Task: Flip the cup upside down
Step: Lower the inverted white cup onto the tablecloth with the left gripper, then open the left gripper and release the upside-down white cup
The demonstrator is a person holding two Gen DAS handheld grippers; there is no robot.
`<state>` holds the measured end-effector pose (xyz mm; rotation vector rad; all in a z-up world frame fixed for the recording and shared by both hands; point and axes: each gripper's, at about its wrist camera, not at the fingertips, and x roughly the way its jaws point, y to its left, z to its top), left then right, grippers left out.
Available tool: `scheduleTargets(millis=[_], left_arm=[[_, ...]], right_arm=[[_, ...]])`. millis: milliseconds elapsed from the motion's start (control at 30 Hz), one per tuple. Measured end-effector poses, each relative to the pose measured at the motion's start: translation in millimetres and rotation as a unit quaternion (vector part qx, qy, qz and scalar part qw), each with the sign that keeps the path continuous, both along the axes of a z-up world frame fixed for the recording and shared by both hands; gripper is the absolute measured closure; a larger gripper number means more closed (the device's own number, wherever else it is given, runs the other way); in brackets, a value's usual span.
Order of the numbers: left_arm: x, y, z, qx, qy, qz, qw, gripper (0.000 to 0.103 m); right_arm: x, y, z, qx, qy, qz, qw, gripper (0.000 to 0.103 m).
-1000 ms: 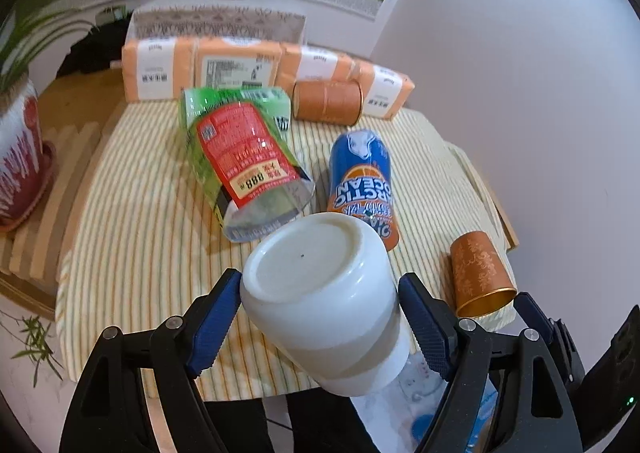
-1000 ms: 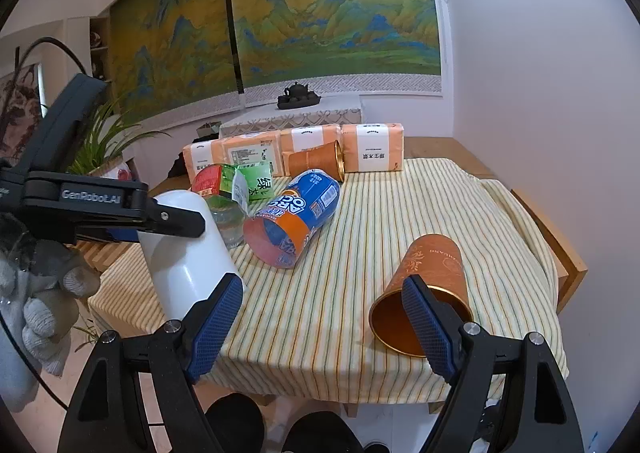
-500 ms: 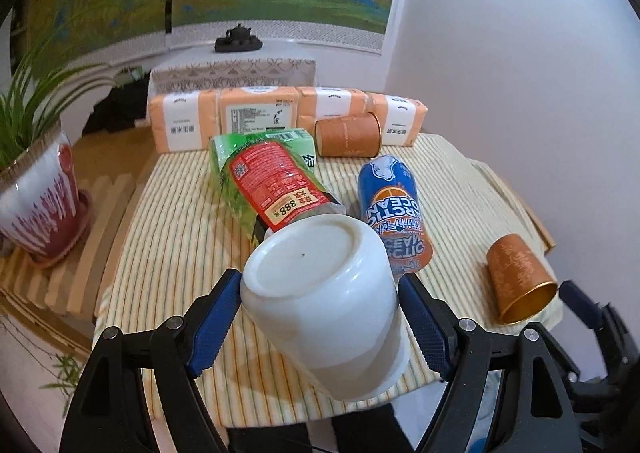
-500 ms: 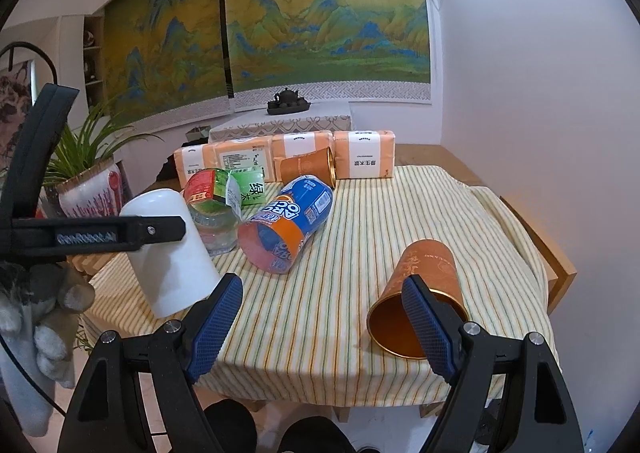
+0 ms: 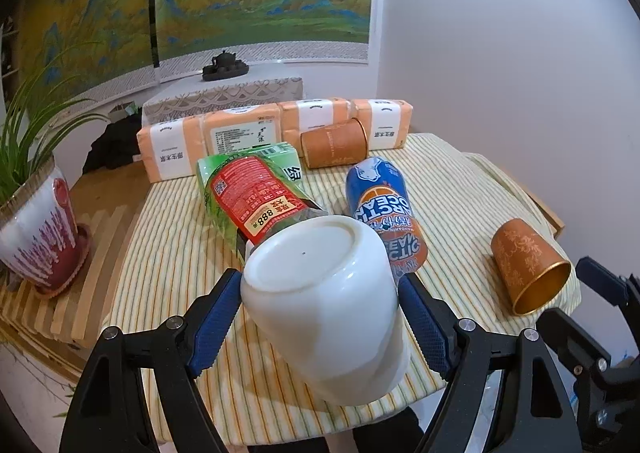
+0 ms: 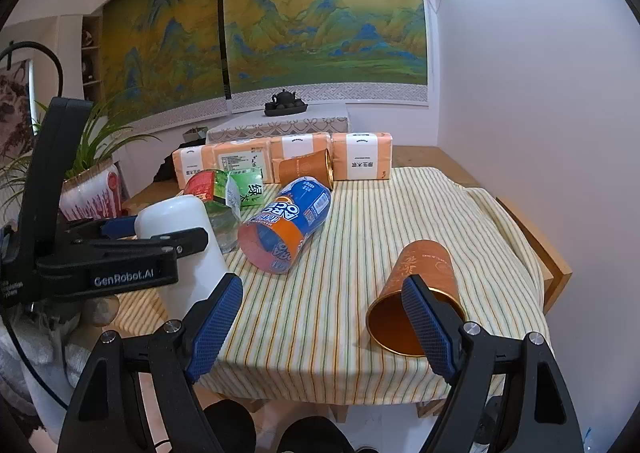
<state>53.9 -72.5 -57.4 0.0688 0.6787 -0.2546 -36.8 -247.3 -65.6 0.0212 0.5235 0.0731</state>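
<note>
My left gripper is shut on a white cup. The cup is tilted, its flat base turned up and away from me, its mouth toward me and down. It hangs above the front edge of the striped tablecloth. In the right wrist view the same white cup shows at the left, held by the left gripper, base up. My right gripper is open and empty above the table's front edge, beside an orange cup lying on its side.
A blue and orange can and a red and green packet lie mid-table. Another orange cup lies before a row of orange tissue packs. The side-lying orange cup is at the right edge. A potted plant stands left.
The left gripper has risen and tilted back with the white cup, showing more of the wall and the table farther below. The right gripper has barely moved.
</note>
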Motion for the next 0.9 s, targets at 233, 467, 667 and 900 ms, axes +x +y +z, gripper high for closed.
scheduleTargets(millis=[233,467,667,900], left_arm=[[-8,-5,-2,-0.014,0.003,-0.022,0.9997,0.023],[-9,-10,-8,-0.012,0.006,-0.026,0.9996,0.022],[-8,-14,-6,-0.019,-0.001,-0.028,0.9994,0.014],[-14,-18,6,-0.019,-0.031,-0.033,0.9988,0.007]], right_arm=[[0,-2,1,0.008,0.003,0.000,1.000,0.024],[-1,-3,3,0.010,0.002,-0.003,1.000,0.024],[-2,-6,2,0.015,0.007,-0.002,1.000,0.024],[-5,-7,3,0.015,0.002,-0.003,1.000,0.024]])
